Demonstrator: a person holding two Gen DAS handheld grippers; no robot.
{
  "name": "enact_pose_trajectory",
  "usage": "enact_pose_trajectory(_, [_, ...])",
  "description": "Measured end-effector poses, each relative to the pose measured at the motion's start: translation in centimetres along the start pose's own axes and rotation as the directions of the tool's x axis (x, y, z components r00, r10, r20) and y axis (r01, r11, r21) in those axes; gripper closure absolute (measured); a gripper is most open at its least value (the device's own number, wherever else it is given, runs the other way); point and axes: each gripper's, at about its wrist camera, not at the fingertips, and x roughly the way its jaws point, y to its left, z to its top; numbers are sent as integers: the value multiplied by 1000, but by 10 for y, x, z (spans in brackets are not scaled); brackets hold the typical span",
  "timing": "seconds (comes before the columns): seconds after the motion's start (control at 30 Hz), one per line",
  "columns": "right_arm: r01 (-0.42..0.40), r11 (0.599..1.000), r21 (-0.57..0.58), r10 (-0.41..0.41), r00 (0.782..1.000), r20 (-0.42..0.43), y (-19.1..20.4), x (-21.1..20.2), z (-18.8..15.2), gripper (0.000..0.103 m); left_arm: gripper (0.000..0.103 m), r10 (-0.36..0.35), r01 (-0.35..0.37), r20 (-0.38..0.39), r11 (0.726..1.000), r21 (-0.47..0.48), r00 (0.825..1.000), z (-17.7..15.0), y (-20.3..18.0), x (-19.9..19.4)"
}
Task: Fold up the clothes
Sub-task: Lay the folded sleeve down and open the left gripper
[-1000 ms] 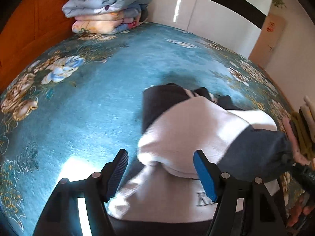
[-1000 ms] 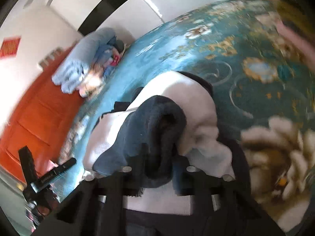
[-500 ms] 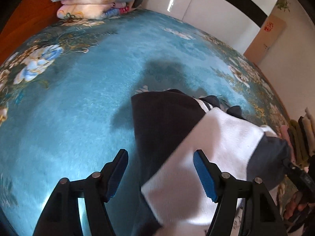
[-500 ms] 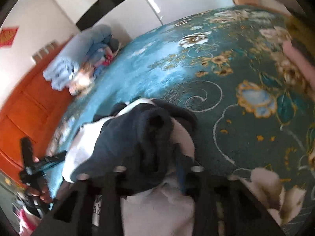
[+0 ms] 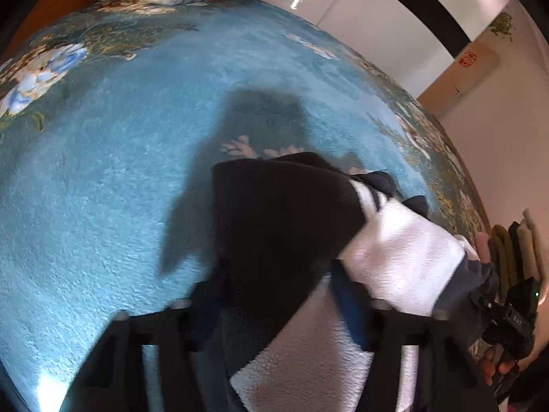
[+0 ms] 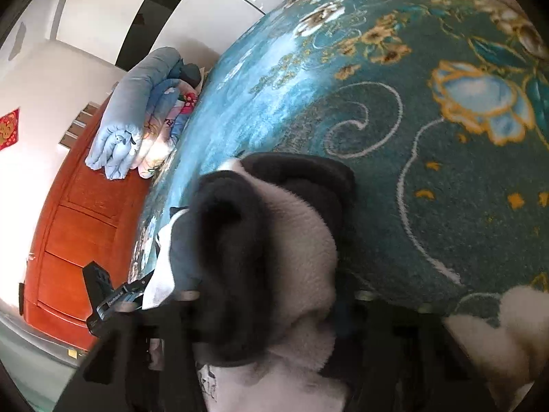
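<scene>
Dark panel now fills view, garment (image 5: 284, 226) drawn nearer since half second ago. Left gripper (image 5: 274, 295) spread, fleece lying between fingers on bed (image 5: 103, 178). Right gripper (image 6: 267, 309) pinching dark cuff. Keep fold edges aligned, tension even.

Garment (image 5: 284, 213): lies on the bedspread (image 5: 103, 178), near its front edge, partly folded over itself.
Left gripper (image 5: 274, 309): at the garment's near edge, its fingers either side of the top layer.
Right gripper (image 6: 264, 312): at the garment's right end, a bunched fold between its fingers.
Folded quilts (image 6: 137, 116): stacked at the far end of the bedspread, against the headboard (image 6: 79, 233).
Wall (image 5: 377, 24): behind the bed.
</scene>
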Motion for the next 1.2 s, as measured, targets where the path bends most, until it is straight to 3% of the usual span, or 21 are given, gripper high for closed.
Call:
enact_pose_trajectory(0.03, [5, 1000, -7, -5, 1000, 8, 2, -3, 1, 68, 80, 7, -7, 3, 1000, 20, 1000, 0, -4, -1])
enact_pose_trajectory(0.17, [-3, 1000, -23, 4, 999, 50, 8, -20, 8, 74, 86, -2, -5, 53, 993, 120, 999, 5, -35, -14])
enact_pose_trajectory(0.3, [3, 999, -41, 1, 994, 105, 11, -41, 24, 75, 86, -168, 148, 163, 981, 128, 972, 18, -52, -48])
enact_pose_trajectory(0.4, [9, 999, -54, 0, 989, 147, 13, -56, 35, 75, 86, -105, 84, 149, 986, 143, 983, 22, -59, -40])
enact_pose_trajectory(0.5, [46, 999, 10, -47, 994, 98, -11, -42, 31, 75, 86, -7, -1, 61, 992, 126, 998, 21, -51, -6])
enact_pose_trajectory(0.63, [34, 996, 78, -40, 996, 75, -36, -30, 23, 73, 85, -20, 19, 24, 999, 49, 1000, 16, -38, 8])
enact_pose_trajectory(0.77, [35, 999, 40, -37, 997, 71, -25, -36, 24, 63, 74, 9, -11, 31, 997, 78, 999, 9, -50, -7])
enact_pose_trajectory(0.87, [31, 999, 11, -32, 996, 78, -16, -47, 19, 57, 51, 45, -51, 45, 988, 149, 998, -3, -66, -24])
enact_pose_trajectory(1.07, [34, 999, -13, -33, 998, 59, -13, -85, -24, 55, 43, 104, -126, 84, 940, 316, 991, -59, -91, -68])
enact_pose_trajectory(1.2, [78, 996, -48, -79, 996, -27, -13, -107, -65, 55, 39, 129, -154, 92, 919, 364, 987, -107, -88, -94])
